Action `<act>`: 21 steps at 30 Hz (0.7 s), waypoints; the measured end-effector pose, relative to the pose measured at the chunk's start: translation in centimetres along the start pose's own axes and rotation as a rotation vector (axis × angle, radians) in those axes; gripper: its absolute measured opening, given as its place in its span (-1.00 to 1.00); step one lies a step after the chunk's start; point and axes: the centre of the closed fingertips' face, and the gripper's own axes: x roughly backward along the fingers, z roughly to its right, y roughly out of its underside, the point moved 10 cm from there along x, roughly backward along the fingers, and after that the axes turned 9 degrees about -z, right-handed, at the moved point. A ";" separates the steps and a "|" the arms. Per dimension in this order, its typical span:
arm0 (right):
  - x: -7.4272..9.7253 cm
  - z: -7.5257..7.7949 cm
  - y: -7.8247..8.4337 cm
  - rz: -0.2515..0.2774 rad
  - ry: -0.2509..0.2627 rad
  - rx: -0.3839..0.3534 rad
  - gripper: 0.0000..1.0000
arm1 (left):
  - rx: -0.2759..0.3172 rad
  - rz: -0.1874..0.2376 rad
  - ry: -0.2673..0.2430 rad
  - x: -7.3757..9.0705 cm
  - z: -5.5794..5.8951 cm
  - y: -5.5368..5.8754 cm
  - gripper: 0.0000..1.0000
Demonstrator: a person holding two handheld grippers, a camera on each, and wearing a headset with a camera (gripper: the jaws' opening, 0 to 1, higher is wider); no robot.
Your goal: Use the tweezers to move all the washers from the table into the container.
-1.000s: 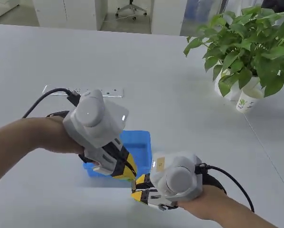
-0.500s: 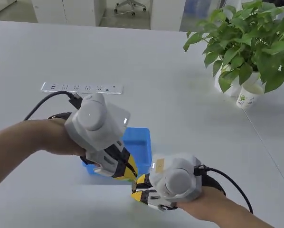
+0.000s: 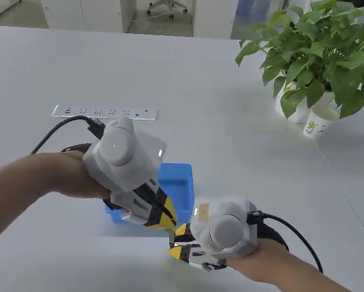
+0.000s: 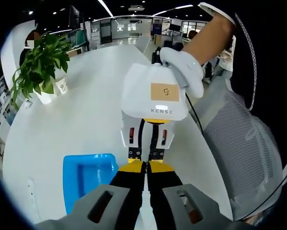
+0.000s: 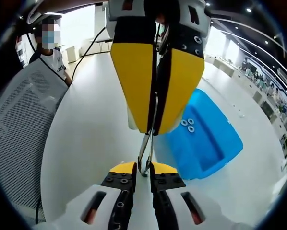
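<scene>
Tweezers (image 5: 149, 143) hang from the left gripper (image 5: 153, 131). In the right gripper view its yellow-tipped jaws are closed on their upper part, and the thin metal legs run down out of the tips. The lower ends of the tweezers reach into the narrow slit between the jaws of the right gripper (image 5: 144, 168), which stand almost together; whether they pinch the tweezers or merely flank them cannot be told. The two grippers meet nose to nose low over the white table (image 3: 231, 121). In the head view the left one comes in from the upper left and the right one sits lower, nearer the person's body, each held in a hand. Just beside the tweezers, to the right in the right gripper view, the blue container (image 5: 220, 143) rests flat on the table. Three washers (image 5: 187, 125) lie close together inside it, near the end closest to the left gripper. In the head view the left gripper's body covers the container's left part. Farther up the table lies a white power strip (image 3: 104, 112), and a leafy green plant (image 3: 316, 55) stands well apart at the right.
</scene>
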 end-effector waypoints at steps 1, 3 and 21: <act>0.0 0.0 0.0 0.003 0.001 -0.001 -0.74 | 0.000 0.000 0.000 0.0 0.0 0.0 -0.89; 0.1 0.1 0.1 0.009 -0.005 -0.018 -0.76 | 0.001 0.001 0.002 0.0 0.0 0.0 -0.89; 0.0 0.0 0.2 0.010 -0.016 -0.042 -0.79 | 0.004 0.001 0.009 -0.2 0.1 -0.3 -0.89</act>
